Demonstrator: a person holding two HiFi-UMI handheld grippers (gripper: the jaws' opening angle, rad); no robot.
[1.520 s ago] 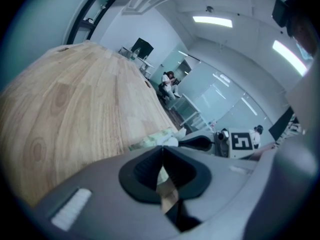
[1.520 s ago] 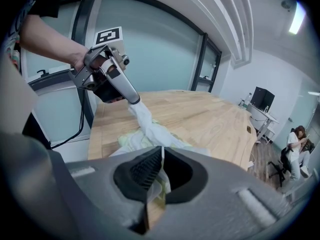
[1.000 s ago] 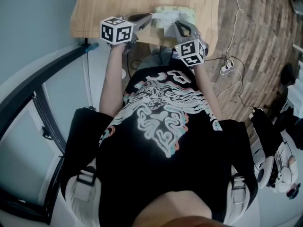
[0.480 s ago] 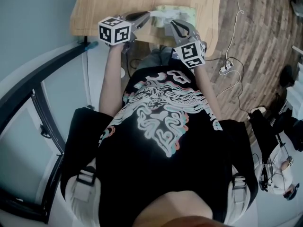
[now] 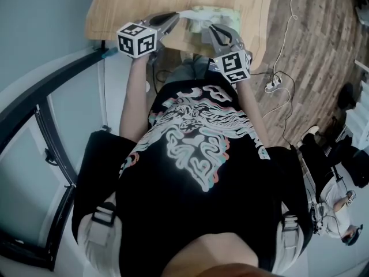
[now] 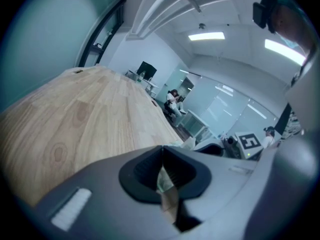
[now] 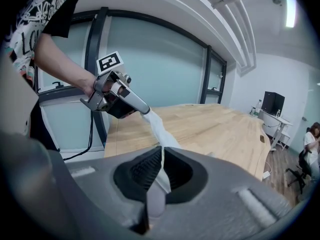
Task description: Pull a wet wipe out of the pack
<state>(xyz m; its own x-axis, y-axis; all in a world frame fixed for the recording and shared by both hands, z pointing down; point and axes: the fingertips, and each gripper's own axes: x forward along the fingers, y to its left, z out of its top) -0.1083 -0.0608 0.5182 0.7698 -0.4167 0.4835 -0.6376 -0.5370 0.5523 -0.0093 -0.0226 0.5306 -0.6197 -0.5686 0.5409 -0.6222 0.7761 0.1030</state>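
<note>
A pale green wipe pack [image 5: 223, 15] lies on the wooden table [image 5: 132, 4] near its front edge. A white wet wipe [image 5: 192, 15] stretches between my two grippers just in front of the pack. My left gripper [image 5: 174, 18] is shut on the wipe's one end, seen as a thin strip [image 6: 166, 184] in its jaws. My right gripper [image 5: 209, 31] is shut on the other part of the wipe. In the right gripper view the wipe [image 7: 159, 129] runs taut from the left gripper [image 7: 144, 111] down into the right gripper's [image 7: 161, 169] own closed jaws.
The table's front edge is close to the person's body. A power strip with cables [image 5: 277, 82] lies on the wood floor at the right. A dark-framed glass wall [image 5: 34, 126] runs along the left. Desks and seated people show far off.
The left gripper has shifted slightly left and away from the right one, and the wipe between them is drawn out a little longer. Both grips are unchanged.
</note>
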